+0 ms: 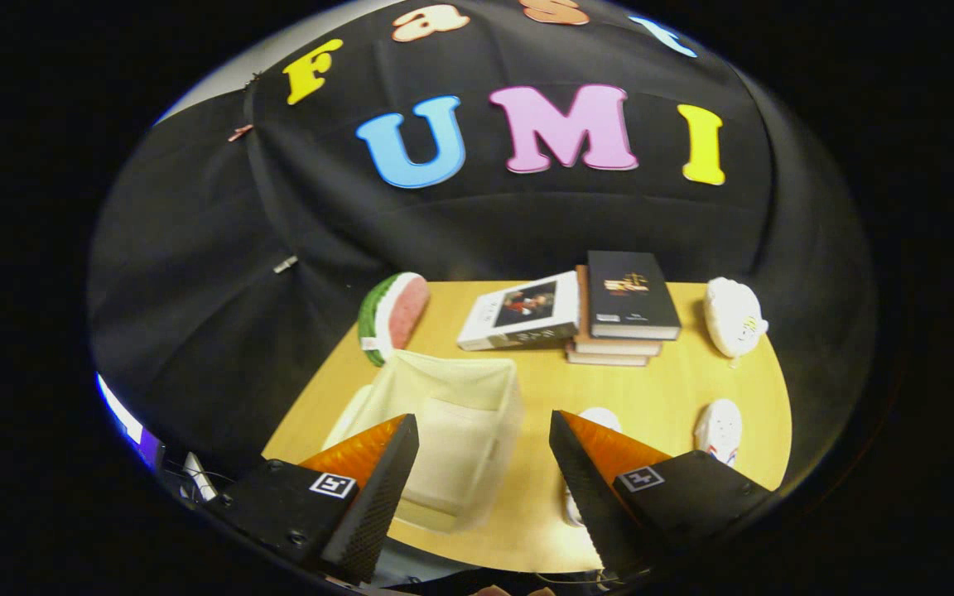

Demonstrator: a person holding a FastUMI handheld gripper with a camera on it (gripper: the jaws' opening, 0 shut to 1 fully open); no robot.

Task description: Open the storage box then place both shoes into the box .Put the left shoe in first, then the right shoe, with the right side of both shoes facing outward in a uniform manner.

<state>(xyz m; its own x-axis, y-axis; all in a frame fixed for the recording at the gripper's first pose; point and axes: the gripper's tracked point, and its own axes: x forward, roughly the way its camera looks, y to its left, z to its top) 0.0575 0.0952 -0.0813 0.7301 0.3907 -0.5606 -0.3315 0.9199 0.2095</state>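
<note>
— Box first: does it look open to you?

— It seems so. The pale fabric storage box sits on the counter just ahead of the gripper, nearer its left finger, and its mouth faces up with the inside showing. What may be a lid or flap lies along its left side, though I cannot tell for sure.

— And the gripper?

— Spread wide, holding nothing. It hovers above the counter.

— Where are the shoes?

— Two white shoes lie to the right of the box. One shoe is partly hidden behind the right finger; the other shoe lies further right, apart from it. Which is the left shoe, I cannot make out.

— So the step in hand?

— I judge the opening done, or nearly, and the first shoe due. The next move calls for picking out the left shoe, swinging right, lowering the spread fingers around it, and closing.

— Anything in the way?

— Books, a watermelon slice toy and a white plush sit well beyond, by the wall.
</note>
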